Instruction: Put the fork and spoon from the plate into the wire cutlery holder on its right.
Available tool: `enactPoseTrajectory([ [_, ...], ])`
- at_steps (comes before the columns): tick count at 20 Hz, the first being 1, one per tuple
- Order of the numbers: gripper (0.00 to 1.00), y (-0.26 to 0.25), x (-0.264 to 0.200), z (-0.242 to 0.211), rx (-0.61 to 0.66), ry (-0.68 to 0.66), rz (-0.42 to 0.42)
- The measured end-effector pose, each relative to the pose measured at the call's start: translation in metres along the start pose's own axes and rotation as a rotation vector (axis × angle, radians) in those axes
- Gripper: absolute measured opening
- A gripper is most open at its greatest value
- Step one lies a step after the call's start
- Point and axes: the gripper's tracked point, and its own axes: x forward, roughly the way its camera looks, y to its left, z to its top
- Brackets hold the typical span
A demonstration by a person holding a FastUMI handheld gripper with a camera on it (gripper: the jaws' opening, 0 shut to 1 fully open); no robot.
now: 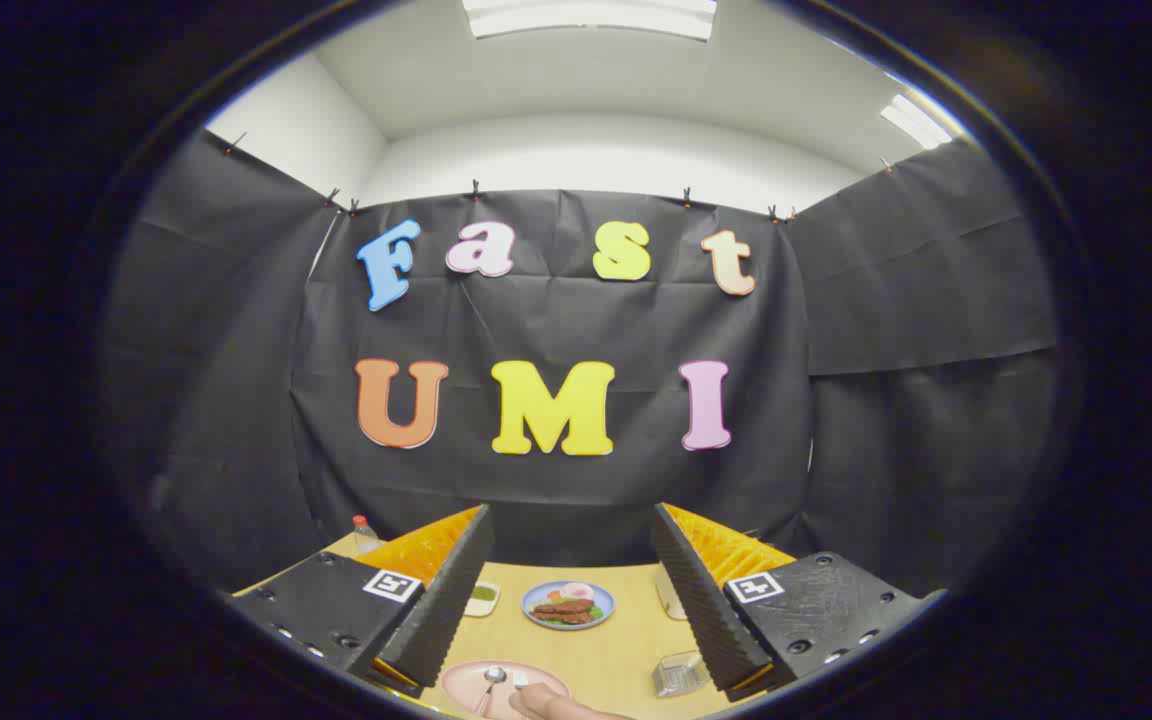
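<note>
Handheld two-finger gripper [571, 510]: fingers [441, 600] long, wedge-shaped, tapering toward the tips. Inner faces closely ribbed in fine sawtooth rows along the full length; outer flanks stiffened with raised parallel ribs. Each finger seated on a matte, grainy-textured carrier block [321, 600] with rounded corners, dotted with recessed round screw holes along the edge. One square black-and-white fiducial marker [393, 585] fixed on top of each block. Fingers set wide apart.
</note>
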Motion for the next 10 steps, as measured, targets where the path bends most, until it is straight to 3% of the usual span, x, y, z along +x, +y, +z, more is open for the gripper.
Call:
enactPoseTrajectory([
  [10,0.95,0.013,0.005,0.046,0.089,0.064,0.036],
])
